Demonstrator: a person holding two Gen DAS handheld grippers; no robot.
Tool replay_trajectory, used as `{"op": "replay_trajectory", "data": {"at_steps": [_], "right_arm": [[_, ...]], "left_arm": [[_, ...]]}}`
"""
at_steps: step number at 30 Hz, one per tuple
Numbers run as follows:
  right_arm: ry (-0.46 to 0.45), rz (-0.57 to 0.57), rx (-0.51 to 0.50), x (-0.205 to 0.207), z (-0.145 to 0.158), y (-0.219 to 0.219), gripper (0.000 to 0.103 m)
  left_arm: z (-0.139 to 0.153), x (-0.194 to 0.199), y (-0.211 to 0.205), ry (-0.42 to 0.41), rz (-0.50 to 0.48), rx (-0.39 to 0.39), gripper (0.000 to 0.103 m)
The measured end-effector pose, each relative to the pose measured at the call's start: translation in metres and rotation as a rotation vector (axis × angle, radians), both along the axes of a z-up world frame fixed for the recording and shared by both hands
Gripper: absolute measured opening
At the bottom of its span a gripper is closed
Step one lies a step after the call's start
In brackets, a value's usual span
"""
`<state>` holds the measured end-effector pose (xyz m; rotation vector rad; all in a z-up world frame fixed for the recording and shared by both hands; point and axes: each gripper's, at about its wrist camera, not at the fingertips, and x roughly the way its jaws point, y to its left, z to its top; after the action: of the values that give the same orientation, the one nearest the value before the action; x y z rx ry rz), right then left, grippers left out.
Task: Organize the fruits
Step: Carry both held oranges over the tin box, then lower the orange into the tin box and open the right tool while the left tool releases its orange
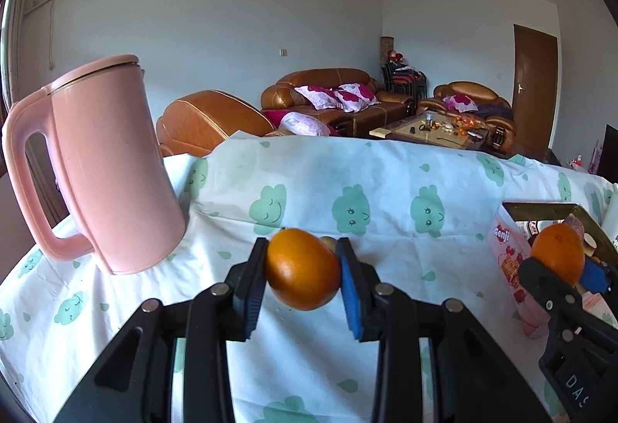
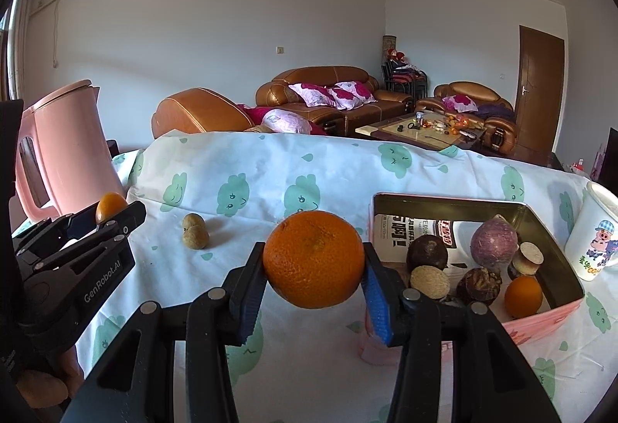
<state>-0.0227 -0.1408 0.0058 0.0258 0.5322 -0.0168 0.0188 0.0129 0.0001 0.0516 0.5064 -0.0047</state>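
Note:
My left gripper (image 1: 302, 268) is shut on a small oval orange (image 1: 303, 268) and holds it above the cloud-print tablecloth; it also shows at the left of the right wrist view (image 2: 110, 210). My right gripper (image 2: 313, 264) is shut on a larger round orange (image 2: 313, 259), held just left of a pink tin box (image 2: 540, 318). The box holds several taro-like roots (image 2: 494, 241) and one small orange (image 2: 523, 291). Two small brown fruits (image 2: 196, 236) lie touching each other on the cloth between the grippers. In the left wrist view the right gripper (image 1: 560, 257) is at the right edge, in front of the box (image 1: 510, 253).
A pink kettle (image 1: 104, 168) stands at the table's left. A white cartoon mug (image 2: 596, 234) stands right of the box. Sofas and a coffee table lie beyond the table's far edge. A brown object (image 2: 38, 390) sits at the lower left of the right wrist view.

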Motion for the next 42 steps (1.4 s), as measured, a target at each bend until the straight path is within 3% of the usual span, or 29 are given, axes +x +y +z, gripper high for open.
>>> {"op": "replay_trajectory", "data": {"at_steps": [16, 33, 42], "right_arm": [[-0.030, -0.056, -0.031, -0.026, 0.007, -0.048, 0.049], [-0.052, -0.184, -0.007, -0.040, 0.015, -0.134, 0.049], [-0.056, -0.303, 0.005, -0.041, 0.019, -0.191, 0.049]], "left_arm": [[0.004, -0.025, -0.056, -0.012, -0.088, -0.001, 0.036], [0.016, -0.035, -0.135, -0.035, -0.212, 0.013, 0.036], [0.017, -0.028, -0.176, -0.009, -0.284, -0.020, 0.036]]}}
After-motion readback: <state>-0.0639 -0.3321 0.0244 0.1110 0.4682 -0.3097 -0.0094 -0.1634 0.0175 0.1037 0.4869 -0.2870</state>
